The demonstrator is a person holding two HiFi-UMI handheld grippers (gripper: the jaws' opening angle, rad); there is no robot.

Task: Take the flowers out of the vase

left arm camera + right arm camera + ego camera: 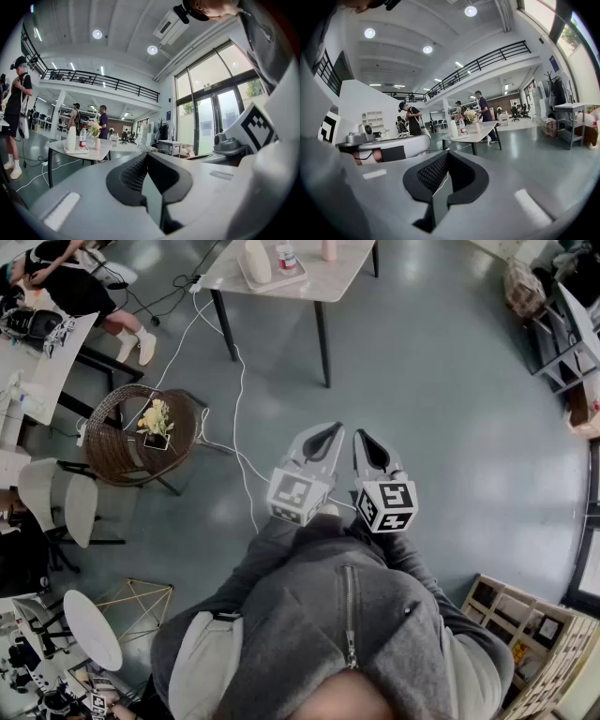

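Note:
A small pink vase (96, 143) with pale flowers (95, 128) stands on a white table (101, 149) far ahead of me. In the right gripper view the flowers (471, 115) and vase (477, 127) are on that table (485, 130) too. From the head view only the vase's base (329, 249) shows, at the top edge. I hold both grippers side by side close to my chest, several steps from the table. My left gripper (328, 433) (148, 156) is shut and empty. So is my right gripper (365, 438) (447, 154).
A white jug (257, 261) and a bottle (287, 256) stand on a tray beside the vase. A wicker chair (117, 448) at the left holds a pot of yellow flowers (155, 419). A white cable (240, 399) crosses the floor. Wooden crates (530, 634) lie at lower right. People stand at the left.

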